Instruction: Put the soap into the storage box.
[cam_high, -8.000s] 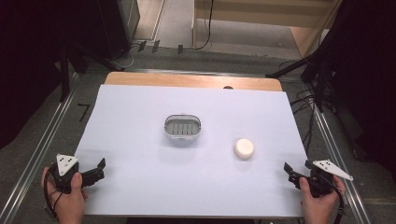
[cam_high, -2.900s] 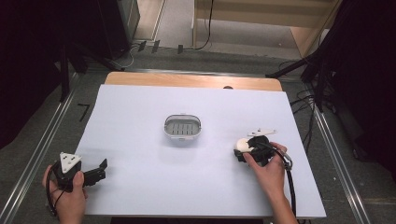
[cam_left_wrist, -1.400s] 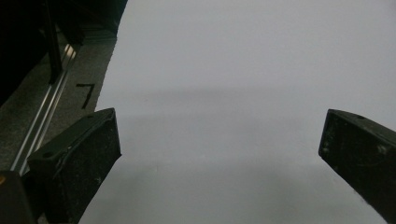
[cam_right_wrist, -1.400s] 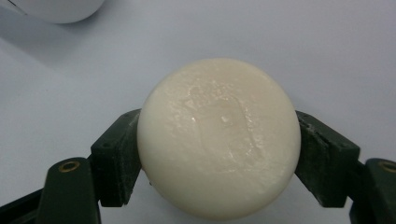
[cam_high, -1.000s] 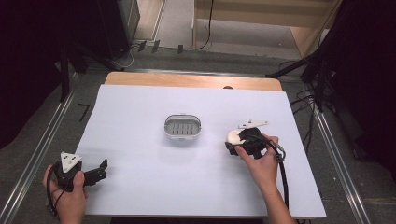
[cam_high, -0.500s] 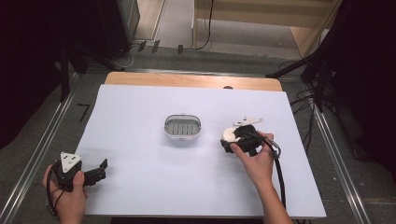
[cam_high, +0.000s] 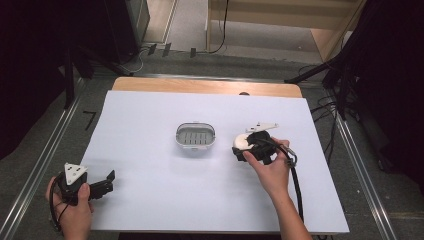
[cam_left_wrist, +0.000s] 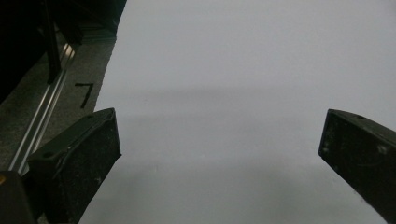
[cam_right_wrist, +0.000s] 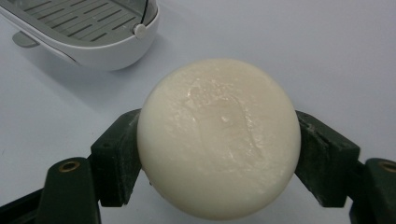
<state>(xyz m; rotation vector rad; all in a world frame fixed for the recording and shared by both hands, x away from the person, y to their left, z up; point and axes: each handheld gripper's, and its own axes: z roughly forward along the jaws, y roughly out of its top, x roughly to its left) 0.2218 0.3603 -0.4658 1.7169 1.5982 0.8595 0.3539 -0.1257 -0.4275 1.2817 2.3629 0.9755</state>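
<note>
The right gripper (cam_right_wrist: 219, 154) pinches the round soap (cam_right_wrist: 219, 140) — grasp done; the soap dish (cam_high: 195, 137) at its nine o'clock waits empty; the left gripper (cam_left_wrist: 219, 154) rests spread.

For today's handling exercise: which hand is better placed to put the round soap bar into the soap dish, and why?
Right. The right gripper already clamps the round soap bar just beside the soap dish; the left gripper waits open at the table's near-left corner.

Right gripper (cam_high: 243, 148) was clamped on the round white soap (cam_high: 243, 142), held just right of the grey slatted soap dish (cam_high: 195, 137) mid-table. Left gripper (cam_high: 106, 183) sat at the near-left corner of the white table (cam_high: 150, 200), jaws apart, nothing between them.
</note>
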